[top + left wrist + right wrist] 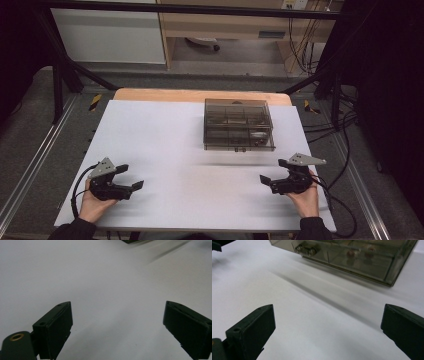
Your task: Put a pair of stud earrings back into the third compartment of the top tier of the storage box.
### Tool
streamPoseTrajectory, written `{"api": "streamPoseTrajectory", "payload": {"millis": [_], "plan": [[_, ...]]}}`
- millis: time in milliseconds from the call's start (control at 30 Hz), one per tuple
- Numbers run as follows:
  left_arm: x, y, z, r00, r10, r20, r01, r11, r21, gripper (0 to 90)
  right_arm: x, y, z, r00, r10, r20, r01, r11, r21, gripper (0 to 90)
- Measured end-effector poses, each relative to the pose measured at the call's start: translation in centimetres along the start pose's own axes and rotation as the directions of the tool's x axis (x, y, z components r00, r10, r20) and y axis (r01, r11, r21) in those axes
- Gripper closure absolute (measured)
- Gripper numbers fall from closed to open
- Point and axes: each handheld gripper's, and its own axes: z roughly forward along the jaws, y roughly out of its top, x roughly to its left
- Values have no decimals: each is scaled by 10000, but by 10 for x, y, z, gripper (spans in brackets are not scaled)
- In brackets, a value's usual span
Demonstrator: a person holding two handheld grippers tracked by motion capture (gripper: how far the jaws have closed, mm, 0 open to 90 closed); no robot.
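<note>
While both grippers, left [131, 177] and right [271, 171], rest open and empty, the closed box [239, 125] awaits approach.

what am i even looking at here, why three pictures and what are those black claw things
A person sits at a table covered in white, holding a hand-held gripper in each hand: the left gripper and the right gripper. One picture looks down from above. The other two come from cameras riding on each gripper, looking out between its two black jaws. Both grippers are open and hold nothing. On the table sits a smoky transparent box with compartments and a closed lid; the right gripper view shows it closer.
</note>
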Motion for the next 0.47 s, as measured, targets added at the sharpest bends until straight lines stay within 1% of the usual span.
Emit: {"api": "streamPoseTrajectory", "payload": {"millis": [67, 267, 333, 467], "plan": [[0, 0, 0, 10000, 49, -19, -48, 10000, 43, 91, -4, -6, -2, 9999, 128, 54, -128, 9999, 31, 0], [-1, 0, 1, 9999, 105, 43, -105, 9999, 92, 91, -12, -20, -4, 9996, 253, -89, -252, 9997, 25, 0], [-2, 0, 1, 9999, 129, 42, -130, 9999, 104, 91, -12, -22, -3, 9993, 351, -125, -350, 9993, 128, 0], [-2, 0, 2, 9999, 127, 46, -128, 9999, 113, 91, -12, -23, -2, 9995, 246, -189, -242, 9996, 172, 0]]}}
